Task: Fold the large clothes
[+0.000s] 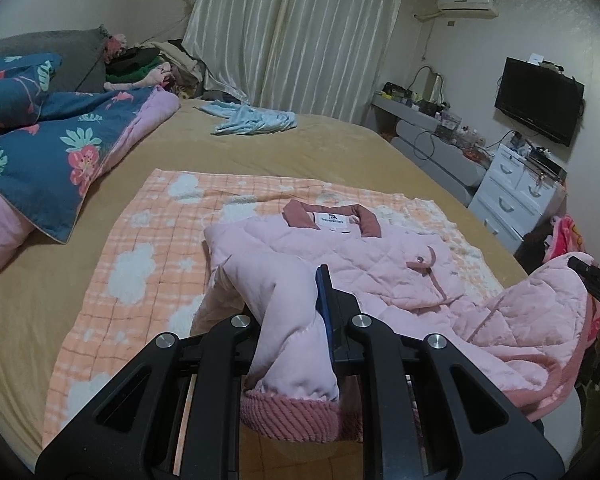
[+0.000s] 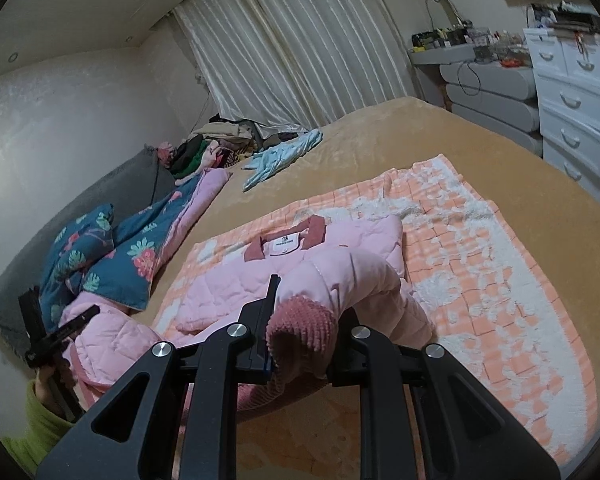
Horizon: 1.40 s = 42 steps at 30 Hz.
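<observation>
A pale pink quilted jacket (image 1: 340, 248) with a dusty-rose collar and a white neck label lies collar-up on a peach-and-white checked blanket with fluffy cloud shapes (image 1: 140, 248), spread over the tan plush cover of the bed (image 1: 320, 148). Its fabric is puffy and stitched in diamonds; each sleeve ends in a ribbed, dark pink knitted cuff (image 2: 304, 320).

The left tongs (image 1: 296, 320) are clamped narrow on one sleeve near its cuff, the sleeve rising between the black fingers. The right tongs (image 2: 304, 320) grip the other sleeve at its cuff, which bulges out between the jaws. The jacket's lower hem is hidden behind the tongs' black frames.

At the bed's head lie a rumpled navy floral quilt (image 1: 40, 140) and a crumpled light blue garment (image 1: 256, 120).
</observation>
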### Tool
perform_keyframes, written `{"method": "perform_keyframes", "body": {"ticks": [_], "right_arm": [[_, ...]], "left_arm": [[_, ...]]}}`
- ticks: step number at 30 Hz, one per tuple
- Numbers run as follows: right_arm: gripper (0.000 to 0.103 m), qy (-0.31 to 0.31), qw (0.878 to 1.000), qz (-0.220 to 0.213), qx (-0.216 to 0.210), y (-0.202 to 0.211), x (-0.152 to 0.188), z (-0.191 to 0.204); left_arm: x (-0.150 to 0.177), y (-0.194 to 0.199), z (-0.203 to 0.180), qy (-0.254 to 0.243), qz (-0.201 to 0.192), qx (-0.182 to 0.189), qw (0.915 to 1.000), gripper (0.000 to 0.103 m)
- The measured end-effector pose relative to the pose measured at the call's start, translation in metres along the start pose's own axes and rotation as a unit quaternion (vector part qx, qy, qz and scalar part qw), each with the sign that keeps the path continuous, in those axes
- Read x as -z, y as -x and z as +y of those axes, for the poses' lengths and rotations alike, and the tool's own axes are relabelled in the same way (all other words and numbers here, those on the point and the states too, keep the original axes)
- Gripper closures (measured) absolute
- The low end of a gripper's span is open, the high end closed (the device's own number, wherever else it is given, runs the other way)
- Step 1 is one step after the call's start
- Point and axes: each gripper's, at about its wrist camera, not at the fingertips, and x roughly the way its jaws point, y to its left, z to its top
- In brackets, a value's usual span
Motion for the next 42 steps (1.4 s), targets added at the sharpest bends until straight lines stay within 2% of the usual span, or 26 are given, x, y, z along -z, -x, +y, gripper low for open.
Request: {"method": "perform_keyframes", "body": {"ticks": [5, 17, 26, 42], "right_arm": [[0.087, -0.021, 1.0, 0.003, 0.005, -0.012, -0.009, -0.011], [0.087, -0.024, 0.999, 0.018, 0.026, -0.038, -0.009, -0.021], [0.086, -0.011, 0.997, 0.044, 0.068, -0.068, 0.003, -0.031], [0.086, -0.026, 0.992, 0.088, 0.088, -0.115, 0.013, -0.054]], "left_arm": [[-0.007, -0.008, 0.003, -0.002, 0.0, -0.015, 0.9999, 0.094], [-0.004, -0.036, 0.013, 0.001, 0.015, -0.039, 0.9991, 0.094], [0.005, -0.061, 0.019, -0.001, 0.036, -0.053, 0.9979, 0.094], [0.026, -0.109, 0.033, -0.005, 0.072, -0.081, 0.9941, 0.092]]}}
